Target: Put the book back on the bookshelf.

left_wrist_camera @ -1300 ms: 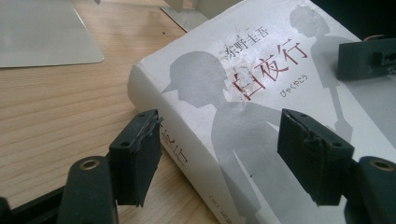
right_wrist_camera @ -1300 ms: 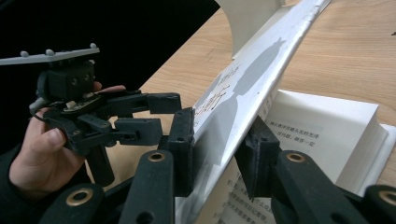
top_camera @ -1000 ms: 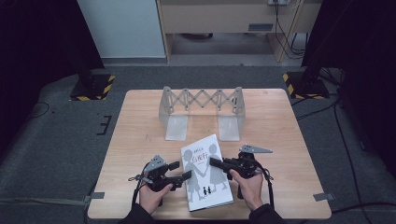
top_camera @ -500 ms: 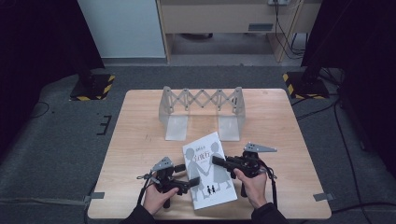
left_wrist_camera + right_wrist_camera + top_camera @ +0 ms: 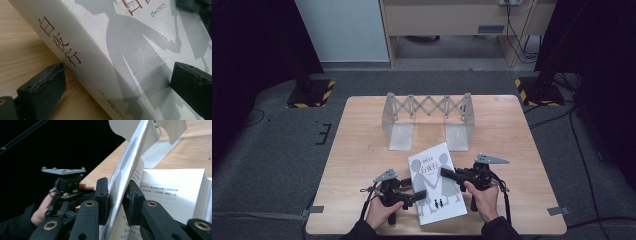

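Item: folding metal rack (image 5: 428,120), grey, scissor-lattice top, standing on the wooden surface (image 5: 362,150) beyond both tongs, well apart from them; nothing lies between it and the book.

Item: book (image 5: 437,182), white, grey silhouette figures, red characters on cover and spine; lies between the two tongs.

Left tongs (image 5: 412,197): just opened, now spread, one pad (image 5: 47,87) beside the spine, the other over the cover, not pressing.

Right tongs (image 5: 117,197): pressed together, pinching the lifted front cover (image 5: 125,167), printed pages exposed beside them
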